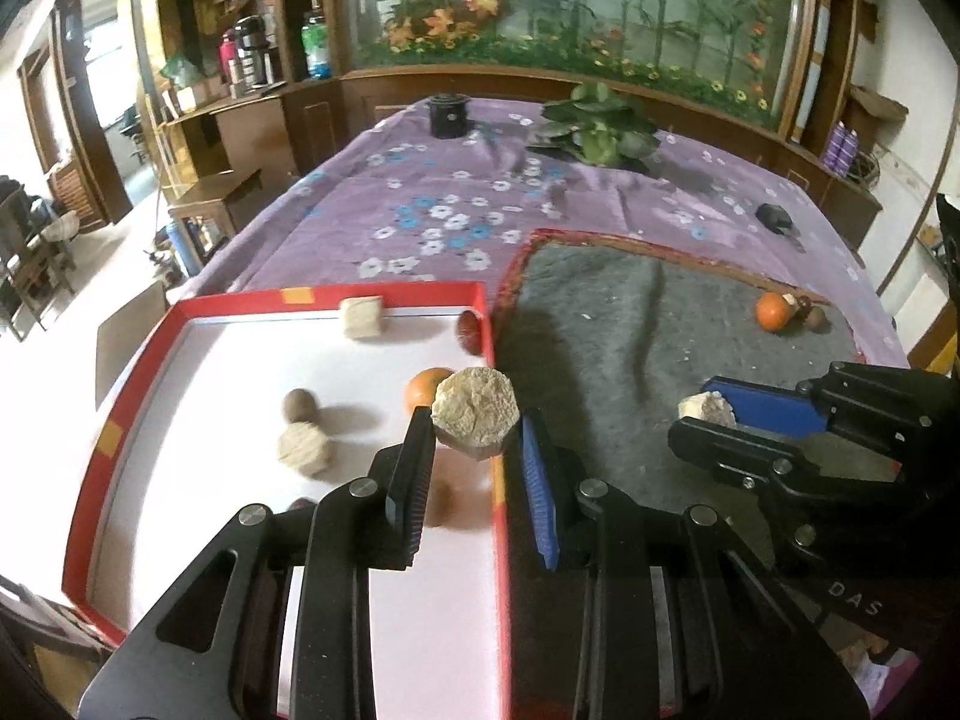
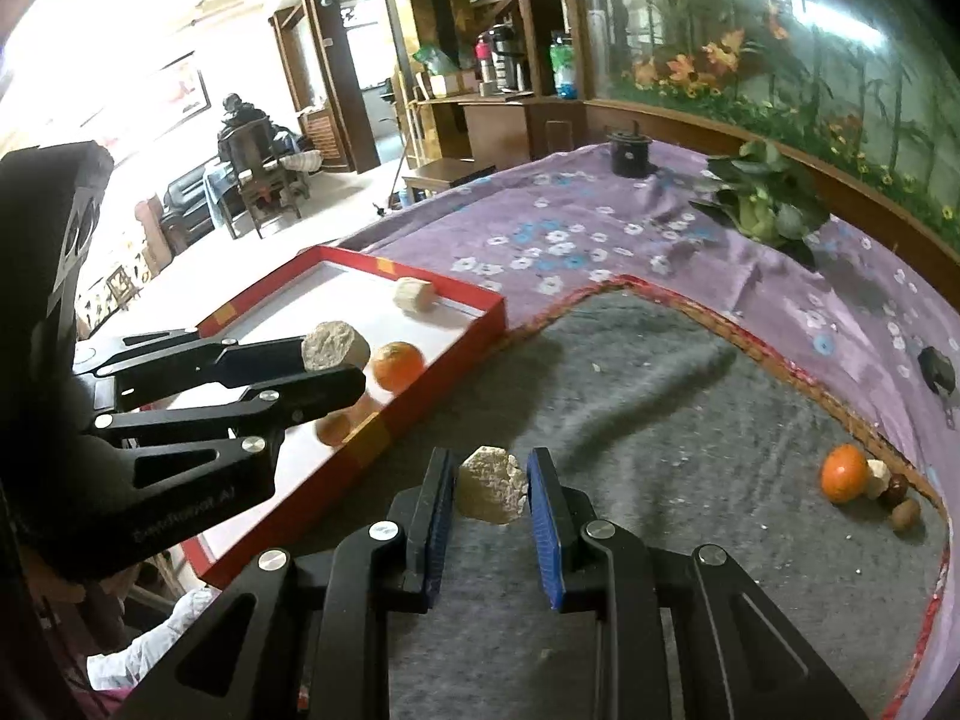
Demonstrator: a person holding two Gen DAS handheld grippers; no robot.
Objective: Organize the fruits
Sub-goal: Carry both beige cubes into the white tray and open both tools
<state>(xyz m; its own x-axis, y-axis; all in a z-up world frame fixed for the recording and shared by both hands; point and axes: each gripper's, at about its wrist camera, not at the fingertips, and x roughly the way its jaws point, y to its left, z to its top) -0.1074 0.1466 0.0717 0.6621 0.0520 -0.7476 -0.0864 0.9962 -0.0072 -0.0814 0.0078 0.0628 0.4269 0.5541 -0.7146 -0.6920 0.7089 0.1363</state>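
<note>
The red tray (image 1: pixel 480 324) fills the lower left of the left wrist view, its right rim touching the grey mat (image 1: pixel 630 330), which lies mostly bare. The left gripper (image 1: pixel 474 420) has its fingers clamped on a pale chunk (image 1: pixel 474 405) above that rim. The right gripper (image 2: pixel 489 483) has its fingers clamped on another pale chunk (image 2: pixel 492 483) over the mat.

Red tray (image 1: pixel 336 295) (white inside) — purple floral cloth (image 1: pixel 456 204).
</note>
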